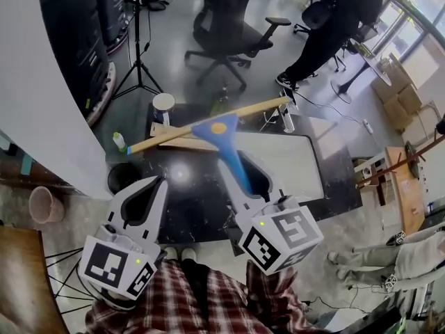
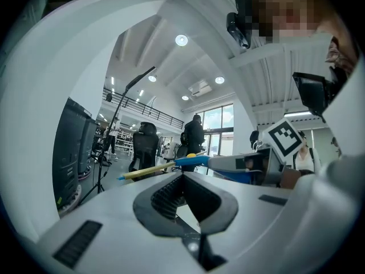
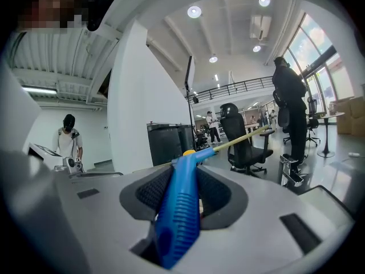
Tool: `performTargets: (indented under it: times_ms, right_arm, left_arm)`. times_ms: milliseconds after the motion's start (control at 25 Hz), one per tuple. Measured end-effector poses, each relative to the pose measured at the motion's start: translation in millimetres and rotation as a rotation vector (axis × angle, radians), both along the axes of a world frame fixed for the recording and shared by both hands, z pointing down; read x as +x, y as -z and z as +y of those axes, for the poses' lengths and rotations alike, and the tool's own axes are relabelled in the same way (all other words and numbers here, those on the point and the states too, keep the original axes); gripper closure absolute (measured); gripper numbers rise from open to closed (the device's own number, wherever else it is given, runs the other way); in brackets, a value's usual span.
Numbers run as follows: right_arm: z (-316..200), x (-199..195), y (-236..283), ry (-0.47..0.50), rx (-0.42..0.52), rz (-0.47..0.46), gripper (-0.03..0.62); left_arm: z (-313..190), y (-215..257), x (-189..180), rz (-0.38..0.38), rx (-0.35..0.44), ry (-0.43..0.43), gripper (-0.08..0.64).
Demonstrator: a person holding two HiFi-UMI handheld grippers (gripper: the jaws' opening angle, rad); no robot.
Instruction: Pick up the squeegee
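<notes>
The squeegee [image 1: 221, 132] has a blue ribbed handle, a yellow knob and a long yellow bar. It hangs in the air above the dark table [image 1: 174, 211]. My right gripper [image 1: 248, 177] is shut on the blue handle [image 3: 179, 210], which runs out between the pads toward the bar; the gripper [image 3: 190, 173] points about level. My left gripper [image 1: 146, 188] hovers at the lower left, apart from the squeegee, its fingertips together and nothing between them. In the left gripper view the squeegee [image 2: 171, 166] and the right gripper's marker cube [image 2: 283, 137] show beyond my left gripper [image 2: 182, 177].
On the table lie a wooden strip [image 1: 182, 142] and a white panel [image 1: 295, 160]. A white cup [image 1: 163, 103] and a green bottle [image 1: 119, 141] stand at its far left. Beyond are a tripod [image 1: 139, 58], an office chair [image 1: 229, 26] and a person [image 1: 334, 26]. A white wall [image 1: 35, 96] rises at left.
</notes>
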State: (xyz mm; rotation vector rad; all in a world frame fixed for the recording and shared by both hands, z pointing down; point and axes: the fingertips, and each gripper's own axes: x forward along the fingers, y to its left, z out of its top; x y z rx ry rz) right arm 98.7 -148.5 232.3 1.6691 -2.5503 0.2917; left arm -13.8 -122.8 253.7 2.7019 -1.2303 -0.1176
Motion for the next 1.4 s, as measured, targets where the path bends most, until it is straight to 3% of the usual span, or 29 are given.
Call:
performTargets:
  times_ms: [480, 1400]
  right_arm:
    - [17, 16, 7, -0.008, 0.028, -0.001, 0.443]
    - [19, 36, 5, -0.018, 0.021, -0.037, 0.443]
  left_arm:
    - [4, 14, 20, 0.012, 0.040, -0.027, 0.551]
    - [6, 9, 44, 0.000, 0.028, -0.049, 0.551]
